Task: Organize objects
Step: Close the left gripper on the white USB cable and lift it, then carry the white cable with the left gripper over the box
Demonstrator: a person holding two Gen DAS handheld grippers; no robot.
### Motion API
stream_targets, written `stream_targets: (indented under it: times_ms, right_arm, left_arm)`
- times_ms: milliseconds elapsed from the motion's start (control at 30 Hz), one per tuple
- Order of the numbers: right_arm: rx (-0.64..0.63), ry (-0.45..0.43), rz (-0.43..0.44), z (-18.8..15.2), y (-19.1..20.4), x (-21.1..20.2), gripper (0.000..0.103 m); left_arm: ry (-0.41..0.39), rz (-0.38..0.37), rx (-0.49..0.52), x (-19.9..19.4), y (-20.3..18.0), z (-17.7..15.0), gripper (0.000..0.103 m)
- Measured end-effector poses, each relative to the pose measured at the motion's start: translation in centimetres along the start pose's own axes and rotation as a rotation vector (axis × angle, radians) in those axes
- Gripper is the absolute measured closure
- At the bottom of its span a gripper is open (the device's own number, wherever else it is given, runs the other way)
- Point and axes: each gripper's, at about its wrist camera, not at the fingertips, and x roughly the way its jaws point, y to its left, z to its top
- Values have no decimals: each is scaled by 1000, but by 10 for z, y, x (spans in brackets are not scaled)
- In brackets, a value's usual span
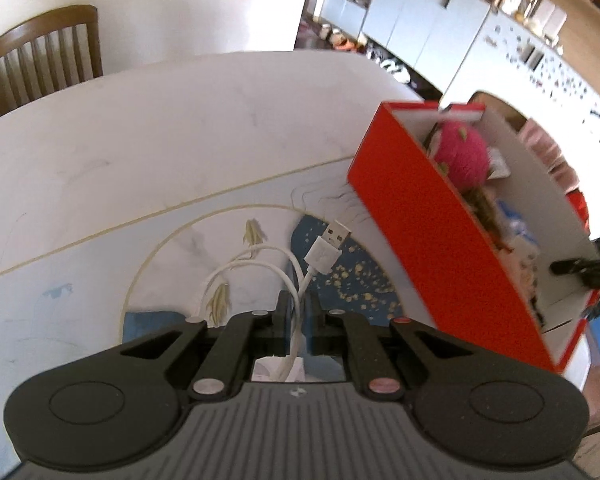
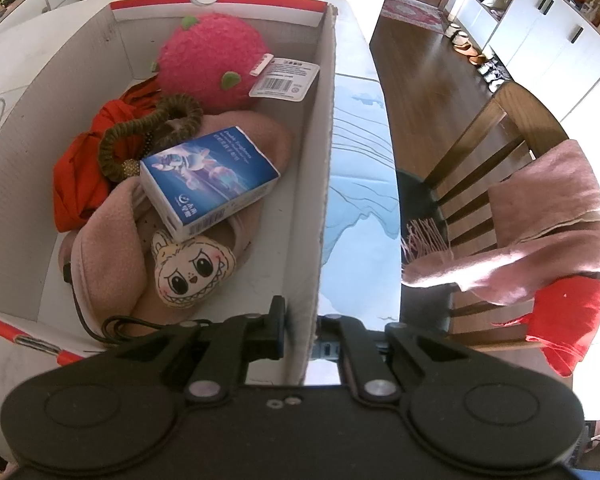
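My left gripper [image 1: 296,316] is clenched on a white USB cable [image 1: 296,280], its jaws pinching the bundled loops between them; the loops arc out ahead of the fingers and the plug end [image 1: 327,246] sticks up and away toward the red box [image 1: 420,236]. The cable hangs clear above the surface [image 1: 140,152], which is white with a pale blue mat [image 1: 80,280] printed with a gold ring and a dark blue patch. The red box stands just to the right of the cable, on the same surface, and looks tilted from this view. My right gripper [image 2: 300,328] is clamped on the near end of the box's right-hand wall [image 2: 324,160], one finger inside the box and one outside, with the cardboard edge squeezed between them. Inside the box lie a pink plush ball [image 2: 216,60] with green spots and a paper tag at the far end, a red cloth [image 2: 80,176] at the left, a coiled olive-brown band [image 2: 148,136] on top of it, a blue-and-white carton [image 2: 208,180] resting on a beige fleece piece [image 2: 108,268], and a small cream plush face [image 2: 192,268] nearest my gripper. A thin black cord [image 2: 88,320] curls along the box floor. Beyond the surface's right edge stands a wooden chair [image 2: 480,152] draped with a pink scarf [image 2: 540,232].
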Motion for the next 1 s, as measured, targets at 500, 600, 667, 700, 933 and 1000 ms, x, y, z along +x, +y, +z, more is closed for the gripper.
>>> stream_targets:
  times_ms: [500,600,667,700,933,1000]
  right_arm:
    - [-18,-15,14,-1,-1,0,97]
    - [-23,-18,17,-1,-1,0,97]
    - [-26,-19,18,-1,-1,1,97]
    - [-27,-21,19,-1,-1,1,97]
    - [-34,-27,23,-1,-2,1,97]
    - [-36,-28,24,-1,-2,1,98]
  left_arm:
    - [-137,-88,-17,-58,-42,2,99]
    - [-158,-104,7,-64,-56,10,100]
    - [-169,-116,32,-69,-65,15,100]
    - [-177,-125,47,-72,-71,18,100]
    - [-214,-171,143,-77,-113,40,100]
    - [-204,-153,181,-70,-122,41,100]
